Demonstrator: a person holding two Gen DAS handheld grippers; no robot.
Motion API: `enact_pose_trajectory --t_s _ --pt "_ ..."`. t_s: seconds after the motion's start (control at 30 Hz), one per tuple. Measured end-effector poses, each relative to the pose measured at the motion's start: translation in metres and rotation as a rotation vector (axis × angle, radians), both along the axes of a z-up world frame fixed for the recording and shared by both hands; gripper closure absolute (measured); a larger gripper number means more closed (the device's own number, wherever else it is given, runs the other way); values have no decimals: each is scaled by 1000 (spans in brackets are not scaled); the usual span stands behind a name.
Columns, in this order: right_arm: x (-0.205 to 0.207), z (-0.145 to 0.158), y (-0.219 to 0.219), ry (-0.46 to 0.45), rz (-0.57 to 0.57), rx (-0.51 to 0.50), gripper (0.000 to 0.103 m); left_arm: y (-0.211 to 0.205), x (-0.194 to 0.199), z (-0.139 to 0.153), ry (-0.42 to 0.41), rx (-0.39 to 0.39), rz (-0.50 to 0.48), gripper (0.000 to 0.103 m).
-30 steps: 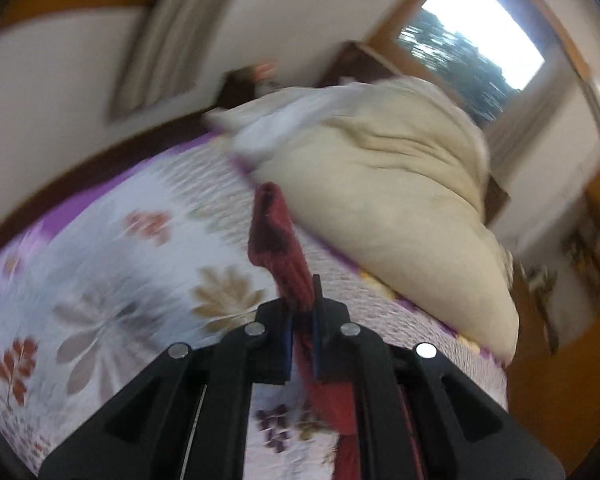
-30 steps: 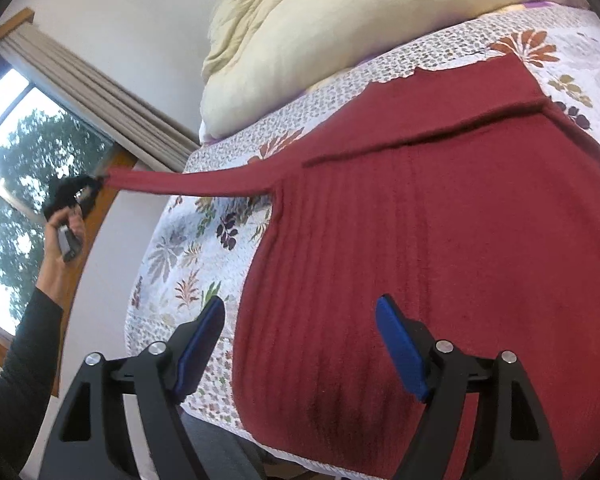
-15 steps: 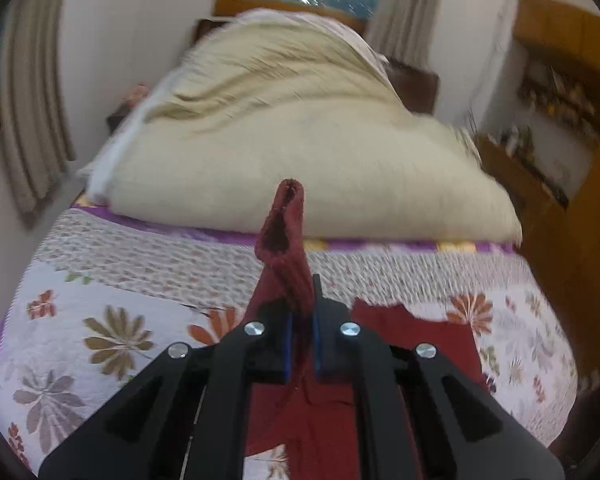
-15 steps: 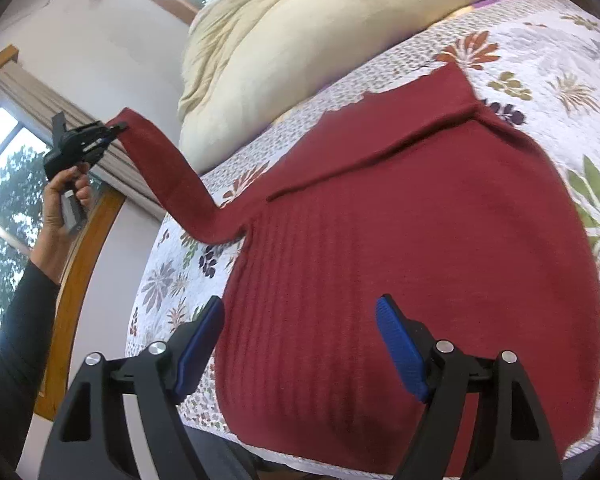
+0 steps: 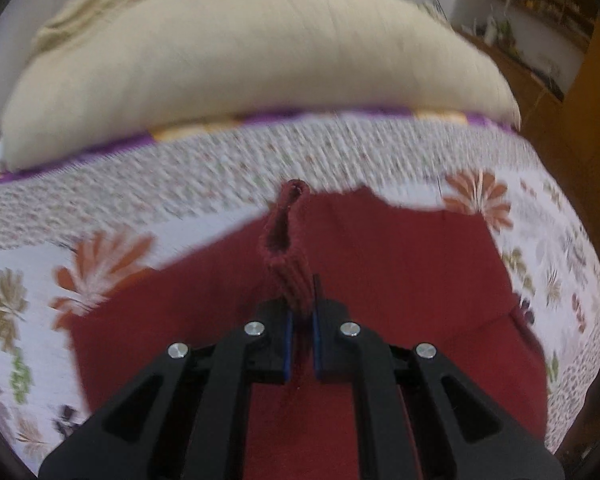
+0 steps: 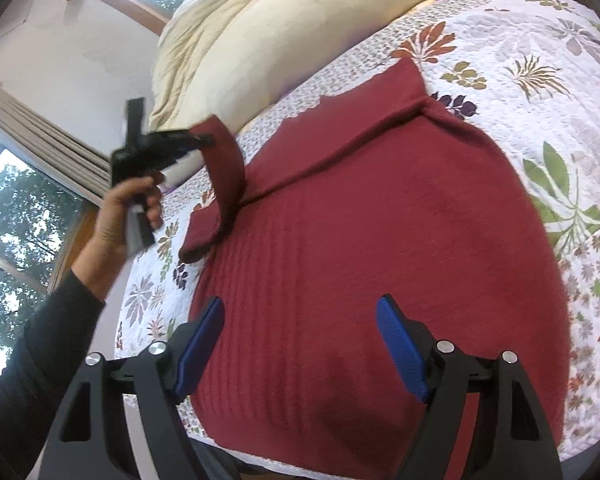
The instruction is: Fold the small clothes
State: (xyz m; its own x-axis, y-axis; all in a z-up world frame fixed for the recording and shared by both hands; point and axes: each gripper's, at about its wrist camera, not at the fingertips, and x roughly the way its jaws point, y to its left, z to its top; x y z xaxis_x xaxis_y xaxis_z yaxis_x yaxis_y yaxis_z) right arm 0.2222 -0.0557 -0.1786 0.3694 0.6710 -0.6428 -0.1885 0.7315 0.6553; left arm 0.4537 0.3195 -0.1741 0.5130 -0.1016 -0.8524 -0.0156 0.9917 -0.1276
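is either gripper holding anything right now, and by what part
The left gripper is shut on the cuff end of the red sweater's sleeve, lifted off the floral bedspread. The right gripper is open over the sweater, holding nothing.

Deep maroon ribbed knit across the sweater (image 6: pixel 380 240), same maroon on the lifted sleeve (image 5: pixel 286 248). White quilted bedspread (image 6: pixel 520 60) scattered with rust-orange, olive-green, tan and dark purple leaf and flower prints, finely speckled band and purple-and-yellow stripe along the far edge. Plain cream on the bunched duvet (image 5: pixel 240 60). Black frames and blue pads on the left gripper (image 5: pixel 300 320) and right gripper (image 6: pixel 300 344). Dark grey sleeve cuff (image 6: pixel 48 340). Beige pleated curtain (image 6: pixel 40 140).
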Motion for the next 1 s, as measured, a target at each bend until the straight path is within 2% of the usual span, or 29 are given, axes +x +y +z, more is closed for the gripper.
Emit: enact_pose_trajectory --t_s 0.1,0.17,0.2,0.23,0.27,0.3,0.37,0.4,0.47,0.53,0.6,0.7,0.77,0.87,0.9,0.97,1.0 --pt "11 -4 -2 20 20 10 24 -19 3 -27 34 -16 -30 97" --pt "28 -9 -2 51 57 44 24 -33 5 -46 63 -33 -60 91" --pt "36 -11 -2 67 73 57 23 -38 5 -52 77 -40 -72 82" --pt "49 -13 -1 90 92 75 22 -42 4 -58 77 -48 -86 60" --pt "63 -15 0 111 106 89 21 -42 1 -60 63 -49 -86 46" --pt "76 -15 2 124 117 99 20 -38 -3 -58 37 -67 -78 28" --pt "115 -13 10 131 139 111 19 -21 -18 -50 -30 -173 -34 21" --pt "133 -12 15 133 152 124 19 -6 -31 -48 -50 -264 5 17" --pt "168 -16 29 152 172 164 19 10 -50 -50 -53 -364 52 16" --pt "210 -27 53 206 213 229 27 20 -77 -57 -49 -412 77 16" --pt "241 -41 81 259 257 251 32 22 -104 -66 -37 -447 75 16" --pt "283 -73 126 352 292 208 32 22 -142 -82 -23 -511 83 14" --pt "303 -93 150 388 279 148 32 26 -163 -97 1 -576 125 13" --pt "314 -106 173 405 292 108 33 27 -174 -105 -7 -587 130 12" --pt "317 -108 177 403 289 101 36 25 -175 -106 -13 -571 119 12" --pt "321 -108 184 406 286 112 53 23 -175 -109 -13 -558 113 12" --pt "322 -108 187 411 290 119 73 22 -174 -110 -16 -559 117 10"
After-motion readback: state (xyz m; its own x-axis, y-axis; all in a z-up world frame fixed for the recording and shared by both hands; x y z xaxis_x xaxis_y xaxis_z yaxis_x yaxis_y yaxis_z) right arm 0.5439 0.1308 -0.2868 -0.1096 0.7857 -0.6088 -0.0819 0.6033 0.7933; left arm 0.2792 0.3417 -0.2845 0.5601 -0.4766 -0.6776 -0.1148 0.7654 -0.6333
